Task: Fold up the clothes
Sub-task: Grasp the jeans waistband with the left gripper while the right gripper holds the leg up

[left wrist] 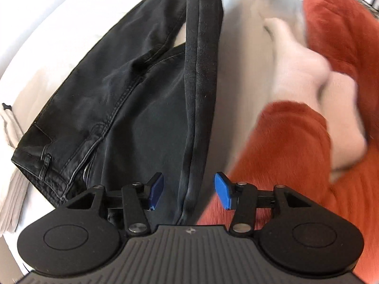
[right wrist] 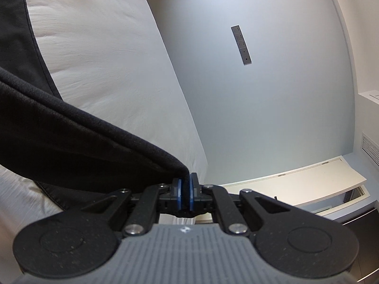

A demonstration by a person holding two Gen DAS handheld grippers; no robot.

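Right tongs [right wrist: 184, 190] pinching hem of black jeans [left wrist: 113, 108]; slip would drop fold. Left tongs [left wrist: 188, 190] spread above lifted leg, jeans on bed [right wrist: 113, 71] beneath, may snag orange sweater [left wrist: 284, 161] alongside.

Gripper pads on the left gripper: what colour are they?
Blue pads on the black left gripper, clearest in the left wrist view, over the black jeans.
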